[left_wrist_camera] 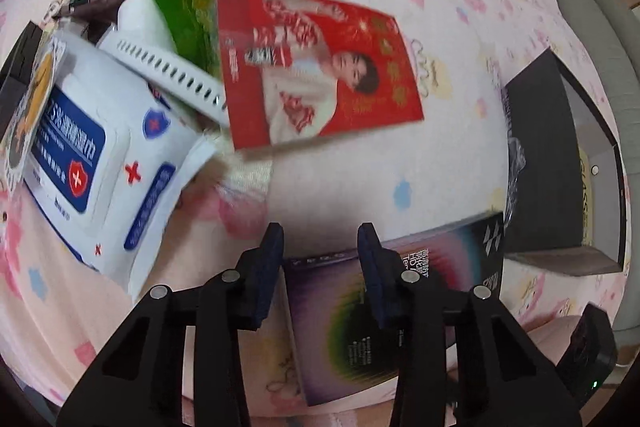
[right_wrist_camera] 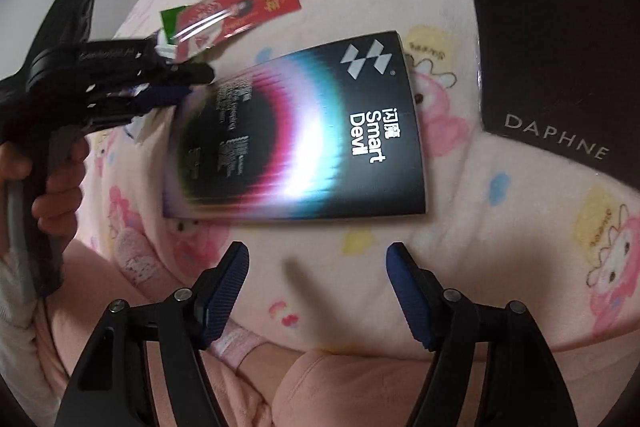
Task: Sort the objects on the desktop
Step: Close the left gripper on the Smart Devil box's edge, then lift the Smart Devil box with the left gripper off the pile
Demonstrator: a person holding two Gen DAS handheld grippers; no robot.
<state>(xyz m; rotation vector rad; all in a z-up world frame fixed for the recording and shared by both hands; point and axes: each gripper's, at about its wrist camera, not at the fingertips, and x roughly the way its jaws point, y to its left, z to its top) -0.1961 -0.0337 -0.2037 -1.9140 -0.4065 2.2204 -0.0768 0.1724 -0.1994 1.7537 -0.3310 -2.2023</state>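
Observation:
A glossy black Smart Devil box [right_wrist_camera: 304, 143] lies flat on the pink blanket; it also shows in the left wrist view [left_wrist_camera: 384, 315], under my left gripper [left_wrist_camera: 320, 239]. My left gripper is open and empty above the box's edge; it also shows in the right wrist view [right_wrist_camera: 192, 83]. My right gripper [right_wrist_camera: 316, 267] is open and empty, just short of the box's near edge. A red card [left_wrist_camera: 316, 67] lies beyond, beside a green packet [left_wrist_camera: 180, 7], a white slotted object [left_wrist_camera: 168, 71] and a wet-wipes pack [left_wrist_camera: 104, 155].
A black open box marked DAPHNE [right_wrist_camera: 552, 47] stands at the right; it also shows in the left wrist view [left_wrist_camera: 560, 167]. The pink cartoon-print blanket [right_wrist_camera: 480, 247] covers the whole surface. A person's hand [right_wrist_camera: 60, 179] holds the left gripper's handle.

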